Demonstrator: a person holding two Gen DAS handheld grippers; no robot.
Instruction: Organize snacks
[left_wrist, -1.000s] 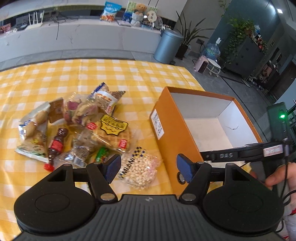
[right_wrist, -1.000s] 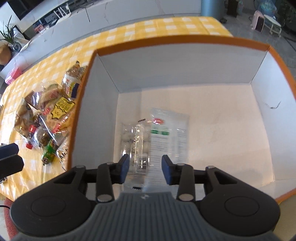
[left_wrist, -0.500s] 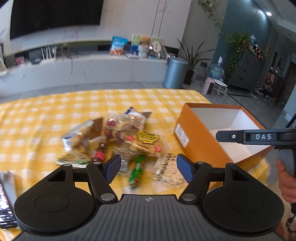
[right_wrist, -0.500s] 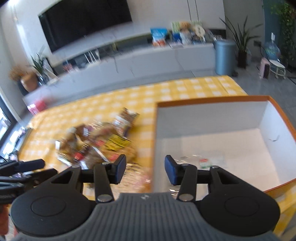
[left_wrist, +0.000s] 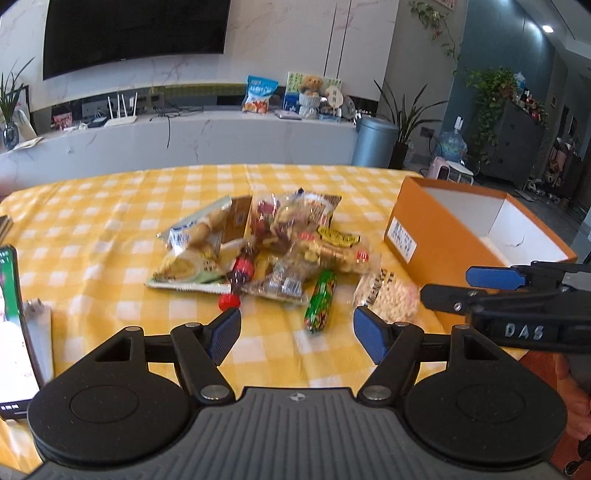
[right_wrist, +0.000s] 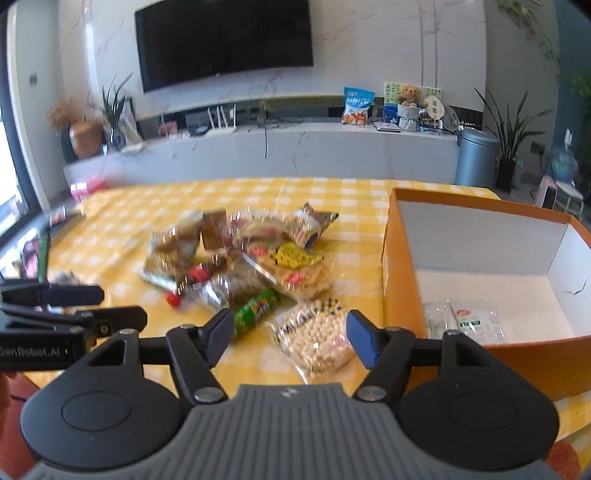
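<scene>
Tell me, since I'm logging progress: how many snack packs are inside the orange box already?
2: two clear packs lie side by side on the orange box floor near its front wall; that wall may hide more.

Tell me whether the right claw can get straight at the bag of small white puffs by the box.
Probably yes: the right claw is open and empty, and the puff bag lies uncovered on the cloth just ahead, beside the orange box.

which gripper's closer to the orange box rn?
Right. The right gripper hangs beside the box, over the puffed-snack bag; the left gripper is farther, facing the pile.
</scene>
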